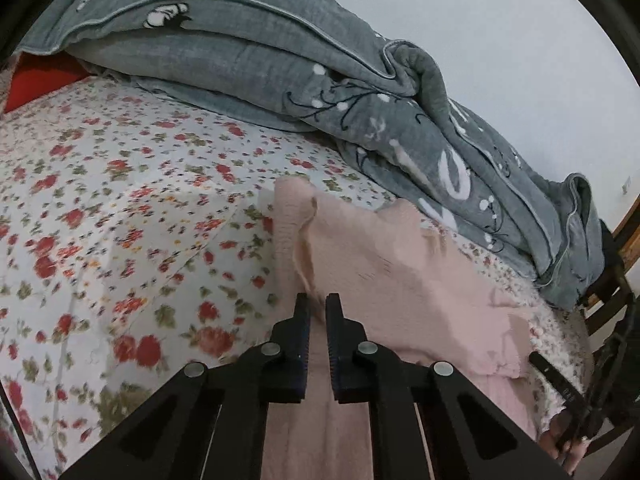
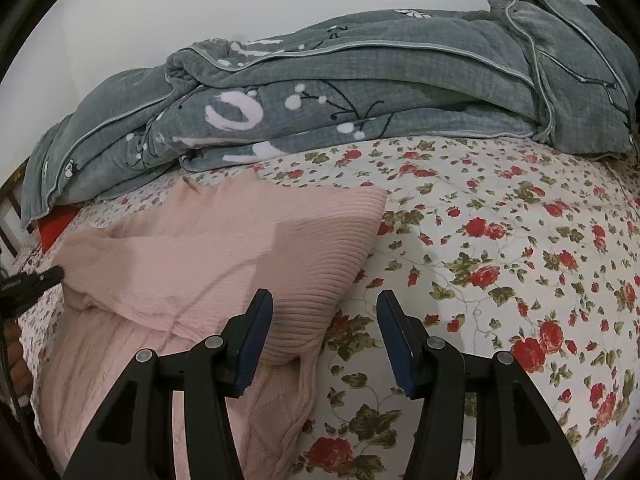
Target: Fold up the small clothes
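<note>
- Lying on the floral bed sheet [image 2: 500,240], the pink knit garment [image 2: 224,248] spread ahead of me.
- My left claw [image 1: 318,306] had its jaws nearly together on a garment fold.
- My right claw [image 2: 325,300] gaped wide, holding nothing, at the garment's right edge.

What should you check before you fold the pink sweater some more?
1. Left gripper pinching the pink sweater: ok, jaws nearly closed on fabric.
2. Right gripper free: ok, jaws wide open, empty.
3. Sweater lying flat: not ok, a flap is already turned over.
4. Room on the floral bedsheet: ok.
5. Grey quilt clear of sweater: ok, behind it.
6. Sweater's lower hem: cannot tell, hidden.
</note>
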Tool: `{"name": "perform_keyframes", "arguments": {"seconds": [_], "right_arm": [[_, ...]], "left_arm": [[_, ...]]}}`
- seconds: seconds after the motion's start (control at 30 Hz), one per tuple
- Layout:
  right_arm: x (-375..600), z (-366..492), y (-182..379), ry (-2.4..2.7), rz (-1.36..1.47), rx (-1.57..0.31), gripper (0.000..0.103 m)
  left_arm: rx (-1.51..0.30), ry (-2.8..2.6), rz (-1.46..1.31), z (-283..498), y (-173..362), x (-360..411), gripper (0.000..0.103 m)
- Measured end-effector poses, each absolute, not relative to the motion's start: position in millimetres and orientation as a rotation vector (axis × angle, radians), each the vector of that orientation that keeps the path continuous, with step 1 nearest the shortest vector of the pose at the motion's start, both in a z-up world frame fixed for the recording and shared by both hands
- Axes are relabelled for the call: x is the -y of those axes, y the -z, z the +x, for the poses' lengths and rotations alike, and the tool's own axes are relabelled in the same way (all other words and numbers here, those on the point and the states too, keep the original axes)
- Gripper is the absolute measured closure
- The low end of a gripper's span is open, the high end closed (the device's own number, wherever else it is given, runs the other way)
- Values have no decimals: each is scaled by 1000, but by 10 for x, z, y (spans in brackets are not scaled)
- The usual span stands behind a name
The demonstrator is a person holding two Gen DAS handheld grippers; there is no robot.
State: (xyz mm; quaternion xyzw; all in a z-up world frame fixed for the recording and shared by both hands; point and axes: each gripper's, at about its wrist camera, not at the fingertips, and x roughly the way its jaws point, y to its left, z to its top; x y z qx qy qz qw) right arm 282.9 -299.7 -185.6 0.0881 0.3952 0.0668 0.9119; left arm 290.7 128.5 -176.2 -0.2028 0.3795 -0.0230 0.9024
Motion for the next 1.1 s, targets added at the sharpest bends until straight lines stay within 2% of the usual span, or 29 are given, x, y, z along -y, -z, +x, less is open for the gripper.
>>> {"name": "perform_keyframes", "arguments": {"seconds": [0.27,0.3,0.33,0.4,0.43,0.6,0.67,0.73,0.83,1.1], "right_arm": [[2992,2846,1877,-134,190,-825,50],[2990,2845,1877,-134,189,-825,50],[2991,2845,1877,-134,189,-824,50],[2990,2846,1877,-135,189,-824,50],[2990,2849,1878,-135,188,-823,50],[2978,2848,1871,-134,179,-819,50],[2971,2846,1867,-137,174,-818,50],[2969,2845,1867,-138,170,-818,50],[2978,2838,1871,-142,172,-817,50],[2996,2818,1868,-137,188,-811,50]], "left_arm": [[-781,58,-440,2894,1828,-1370,97],[-783,63,-456,2902,1835,-1381,90],[-799,66,-461,2925,1846,-1382,72],[-800,57,-453,2950,1866,-1387,52],[-780,41,-453,2945,1867,-1397,52],[-766,36,-493,3050,1876,-1454,54],[-775,32,-497,3118,1906,-1456,62],[-797,31,-501,3171,1950,-1439,83],[-792,39,-493,3167,1960,-1406,96],[-758,47,-504,2936,1834,-1383,96]]}}
